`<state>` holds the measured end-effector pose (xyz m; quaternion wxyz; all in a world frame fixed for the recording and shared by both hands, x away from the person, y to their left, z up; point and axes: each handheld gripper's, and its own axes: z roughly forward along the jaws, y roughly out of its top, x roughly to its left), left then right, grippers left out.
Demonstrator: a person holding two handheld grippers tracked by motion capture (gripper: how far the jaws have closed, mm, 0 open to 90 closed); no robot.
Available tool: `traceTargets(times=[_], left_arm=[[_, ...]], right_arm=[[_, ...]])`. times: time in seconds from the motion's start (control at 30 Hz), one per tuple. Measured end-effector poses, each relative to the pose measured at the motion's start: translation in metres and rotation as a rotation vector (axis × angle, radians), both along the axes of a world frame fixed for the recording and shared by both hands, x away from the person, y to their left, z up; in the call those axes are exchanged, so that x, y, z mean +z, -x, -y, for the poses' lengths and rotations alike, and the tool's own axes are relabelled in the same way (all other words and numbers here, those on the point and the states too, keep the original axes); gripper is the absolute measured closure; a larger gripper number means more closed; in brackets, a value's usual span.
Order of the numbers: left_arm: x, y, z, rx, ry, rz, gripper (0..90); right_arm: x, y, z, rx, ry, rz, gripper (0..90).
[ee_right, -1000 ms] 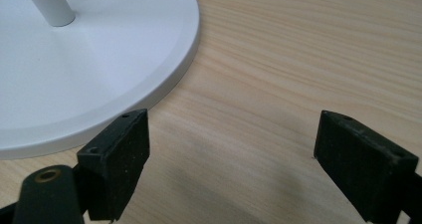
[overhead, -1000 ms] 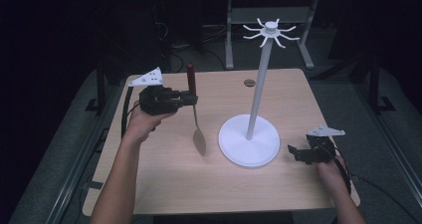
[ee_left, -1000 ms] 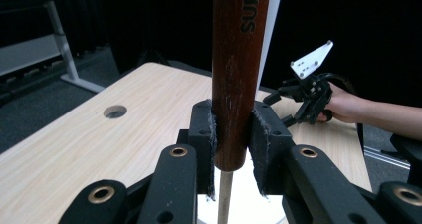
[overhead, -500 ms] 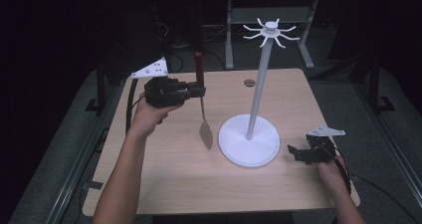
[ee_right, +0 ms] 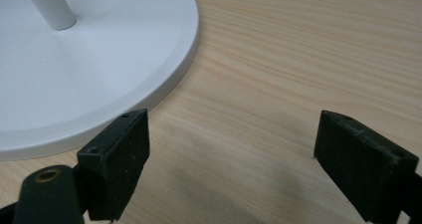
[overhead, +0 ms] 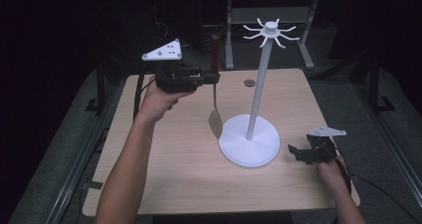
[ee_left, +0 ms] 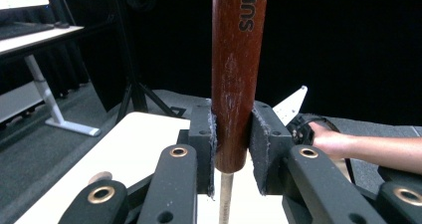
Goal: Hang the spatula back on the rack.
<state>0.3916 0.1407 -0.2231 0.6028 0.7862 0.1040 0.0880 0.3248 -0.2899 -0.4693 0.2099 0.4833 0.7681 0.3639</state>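
A spatula with a dark red wooden handle point(overhead: 215, 49) and a thin metal blade point(overhead: 215, 123) hangs upright over the table. My left gripper point(overhead: 214, 78) is shut on the lower end of that handle point(ee_left: 236, 74), with both pads pressed against it. The blade's tip hangs just left of the white stand's round base point(overhead: 249, 145). The stand's pole point(overhead: 256, 89) rises to a ring of hooks point(overhead: 270, 30). My right gripper point(overhead: 294, 152) rests low on the table right of the base point(ee_right: 89, 59), jaws wide open with nothing between them.
The wooden table point(overhead: 174, 174) has a small round disc point(overhead: 249, 82) near its far edge. Metal frame legs point(overhead: 229, 30) stand on the dark floor behind. The other hand point(ee_left: 343, 144) shows far off in the left gripper view.
My left hand has risen and shifted right with the spatula, so the blade now hangs higher and closer to the stand's base. The right gripper has stayed put.
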Motion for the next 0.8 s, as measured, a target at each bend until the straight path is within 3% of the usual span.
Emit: traceTargets(times=[0.3, 0.8], left_arm=[[0.016, -0.004, 0.025, -0.031, -0.015, 0.026, 73.4], [0.018, -0.011, 0.048, -0.058, -0.024, 0.02, 73.4]], right_arm=[[0.0, 0.0, 0.0, 0.002, -0.004, 0.003, 14.3], [0.0, 0.0, 0.004, -0.003, -0.018, 0.004, 14.3]])
